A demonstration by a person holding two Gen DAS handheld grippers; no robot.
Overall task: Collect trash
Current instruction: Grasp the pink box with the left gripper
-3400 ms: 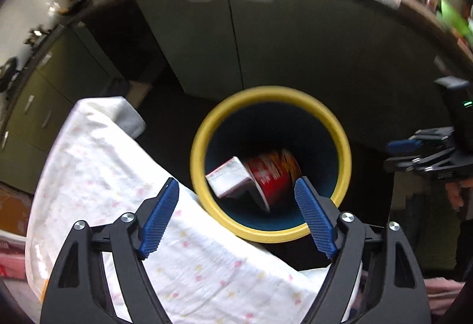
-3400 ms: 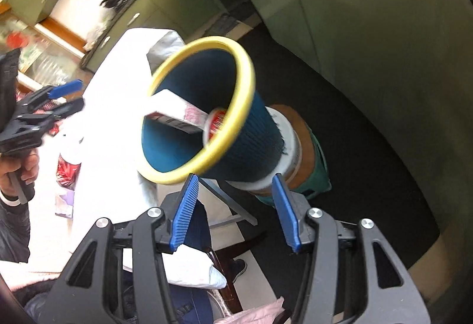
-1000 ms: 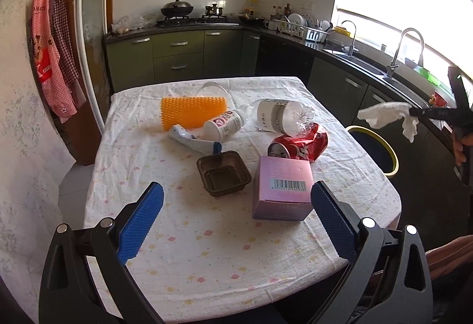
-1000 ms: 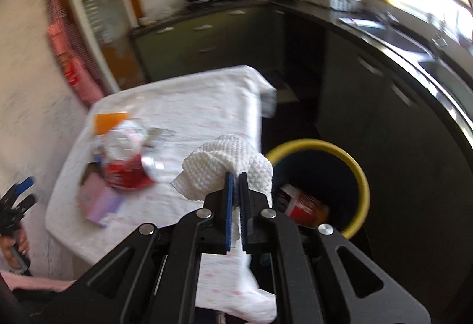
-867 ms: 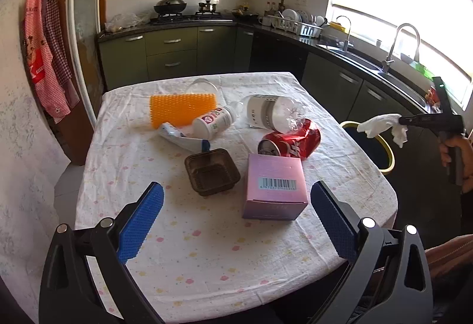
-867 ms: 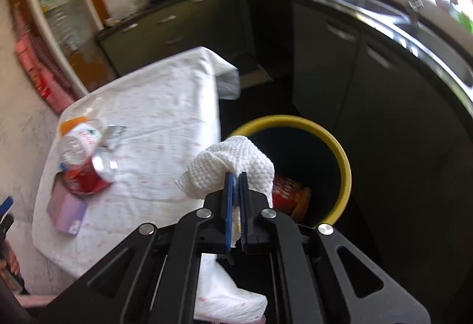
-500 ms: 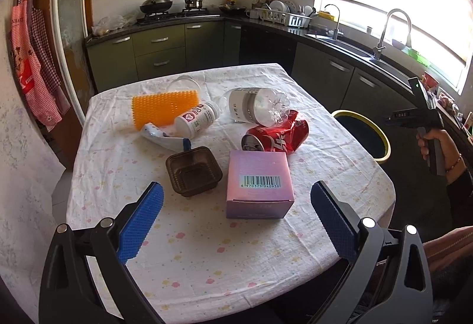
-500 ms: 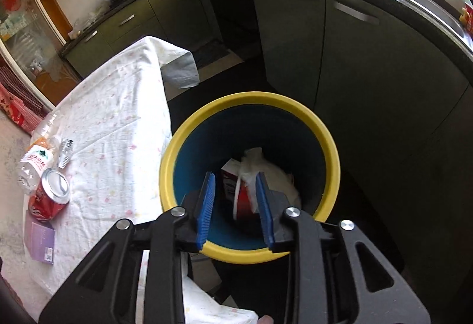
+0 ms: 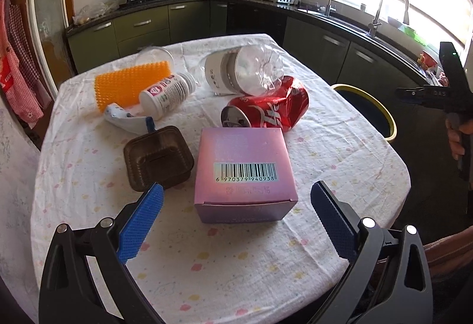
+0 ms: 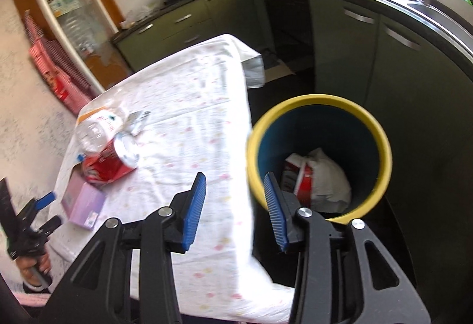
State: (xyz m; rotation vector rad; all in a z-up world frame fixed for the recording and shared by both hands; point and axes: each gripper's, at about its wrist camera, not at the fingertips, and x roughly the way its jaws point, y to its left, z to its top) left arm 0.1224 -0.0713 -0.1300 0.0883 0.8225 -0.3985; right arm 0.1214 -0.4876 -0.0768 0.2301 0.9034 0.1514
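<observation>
Beside the table's right edge, at the lower right of the right wrist view, the yellow-rimmed bin point(image 10: 319, 152) stands on the floor with a white wad point(image 10: 328, 176) and red packaging point(image 10: 301, 176) lying at its bottom. The right gripper point(image 10: 235, 204) hangs over the rim, its jaws opening with nothing between them.

At the bottom of the left wrist view, the left gripper point(image 9: 236, 214) is spread wide and empty, lined up on the pink box point(image 9: 244, 173) at mid-frame. To take it cleanly, I'd bring the pads down either side of the box, clear of the brown tray point(image 9: 158, 157) just to its left, and squeeze its flat walls squarely.

The crushed red can point(image 9: 266, 115) and clear bottle point(image 9: 245, 72) lie behind it. The bin's base is hidden by the table point(image 9: 340, 164), and the right view is blurred.
</observation>
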